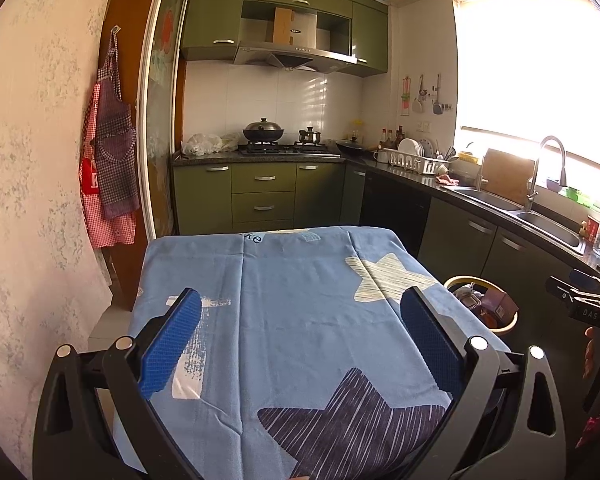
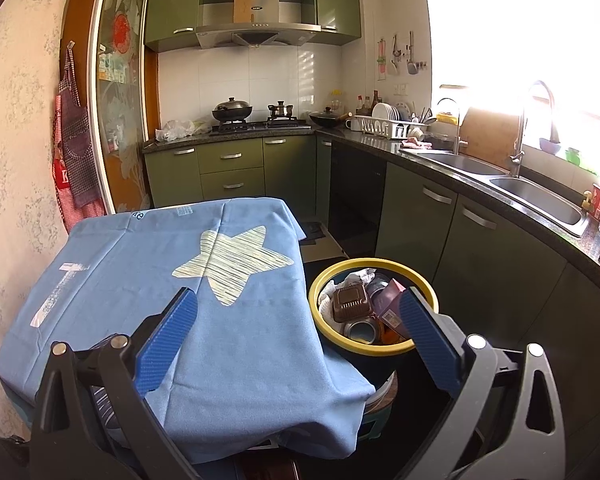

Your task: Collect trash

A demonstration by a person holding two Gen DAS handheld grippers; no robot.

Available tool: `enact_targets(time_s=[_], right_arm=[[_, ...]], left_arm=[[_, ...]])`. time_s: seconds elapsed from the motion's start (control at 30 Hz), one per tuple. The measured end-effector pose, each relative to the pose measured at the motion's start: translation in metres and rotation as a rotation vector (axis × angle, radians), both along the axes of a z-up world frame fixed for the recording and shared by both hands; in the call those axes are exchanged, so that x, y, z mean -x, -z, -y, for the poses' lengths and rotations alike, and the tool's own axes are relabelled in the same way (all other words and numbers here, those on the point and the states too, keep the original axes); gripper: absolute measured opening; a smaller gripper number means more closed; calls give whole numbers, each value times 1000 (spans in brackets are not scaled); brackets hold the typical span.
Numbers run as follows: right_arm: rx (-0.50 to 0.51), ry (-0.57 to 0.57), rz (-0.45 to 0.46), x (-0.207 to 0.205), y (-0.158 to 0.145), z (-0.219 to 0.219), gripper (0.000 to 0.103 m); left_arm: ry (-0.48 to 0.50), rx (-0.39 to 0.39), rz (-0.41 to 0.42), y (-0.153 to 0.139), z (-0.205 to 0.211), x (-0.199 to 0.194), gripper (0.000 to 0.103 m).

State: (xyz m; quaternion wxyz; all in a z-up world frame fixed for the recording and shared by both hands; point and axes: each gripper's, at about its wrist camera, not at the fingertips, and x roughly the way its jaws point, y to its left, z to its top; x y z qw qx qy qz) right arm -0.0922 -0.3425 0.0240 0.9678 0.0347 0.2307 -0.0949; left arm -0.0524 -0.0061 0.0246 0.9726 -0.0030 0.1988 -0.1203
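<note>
1. My left tool (image 1: 300, 344) hangs released over the tabletop (image 1: 284, 304), jaws spread wide with nothing between them; only the blue star-print cloth lies below it.
2. My right tool (image 2: 300, 332) is likewise released and empty, its left finger over the cloth edge and its right finger over the yellow-rimmed trash bin (image 2: 374, 306).
3. The trash I can see sits inside that bin, just beside the tabletop's right edge: a brown plastic clamshell box (image 2: 351, 303), an empty can (image 2: 362, 330), crumpled white paper (image 2: 358, 279) and a purple carton (image 2: 392, 294).
4. I see no loose trash on the cloth, so I judge the collecting largely done.
5. I expect all these pieces to be light. The clamshell and can would crush under a hard squeeze, so I would pinch them at a rim. The paper is soft and takes a grip anywhere.
6. The draped cloth corner hangs close to the bin and could snag a finger. The dark green cabinets (image 2: 440, 224) hem the bin in on the right, and the sink (image 2: 540, 196) sits above them.
</note>
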Motion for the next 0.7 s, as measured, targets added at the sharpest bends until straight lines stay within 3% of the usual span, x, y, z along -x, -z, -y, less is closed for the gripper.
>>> enact_targets(time_s=[0.7], right_arm=[[-3, 0, -5, -3, 4, -4, 96]], left_arm=[[1, 3, -10, 2, 1, 0, 98]])
